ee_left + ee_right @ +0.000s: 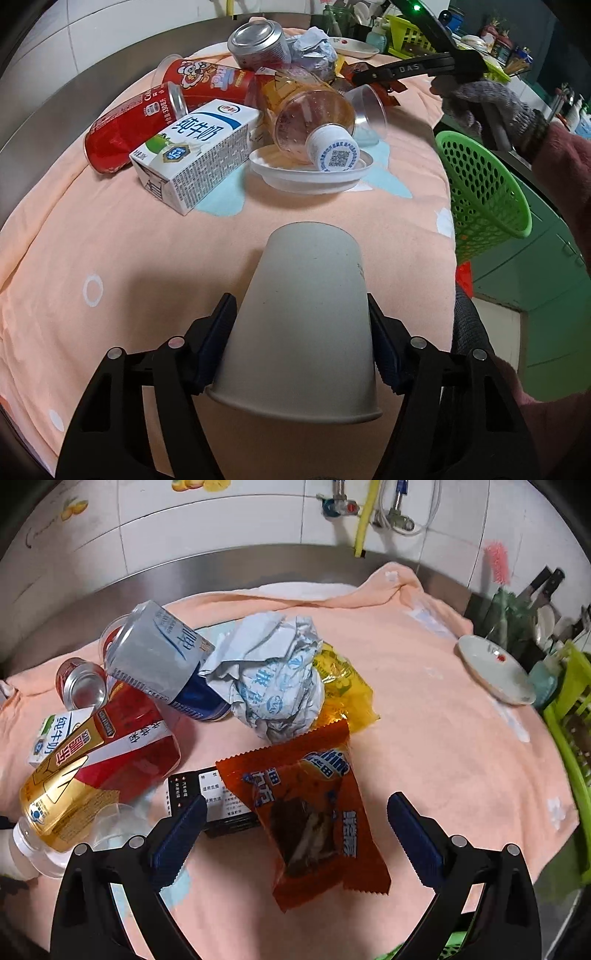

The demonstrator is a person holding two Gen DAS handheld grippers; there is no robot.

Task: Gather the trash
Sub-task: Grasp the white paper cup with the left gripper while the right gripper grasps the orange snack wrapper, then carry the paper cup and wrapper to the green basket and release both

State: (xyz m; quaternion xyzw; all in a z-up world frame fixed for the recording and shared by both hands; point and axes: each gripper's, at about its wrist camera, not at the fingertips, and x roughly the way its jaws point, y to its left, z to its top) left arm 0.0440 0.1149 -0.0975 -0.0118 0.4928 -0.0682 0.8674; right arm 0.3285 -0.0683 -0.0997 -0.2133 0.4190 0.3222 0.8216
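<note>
An upturned grey paper cup (306, 266) stands on the peach cloth (147, 266), and my left gripper (300, 299) is shut on it, both blue pads against its sides. Beyond it lies a trash pile: a milk carton (192, 155), a red can (125, 125), an amber bottle (314, 122) on a white lid (310, 181). My right gripper (299, 797) hangs open over an orange snack wrapper (314, 812), its pads apart from it. Behind the wrapper sit crumpled paper (273, 679) and a yellow wrapper (343, 690). In the left wrist view, a gloved hand holds the right gripper (356, 79) over the pile.
A green mesh basket (484, 192) hangs off the table's right edge. A black box (192, 794) lies partly under the orange wrapper. A white plate (495, 672) and a green rack (569, 709) sit at the far right. A steel rim and tiled wall close the back.
</note>
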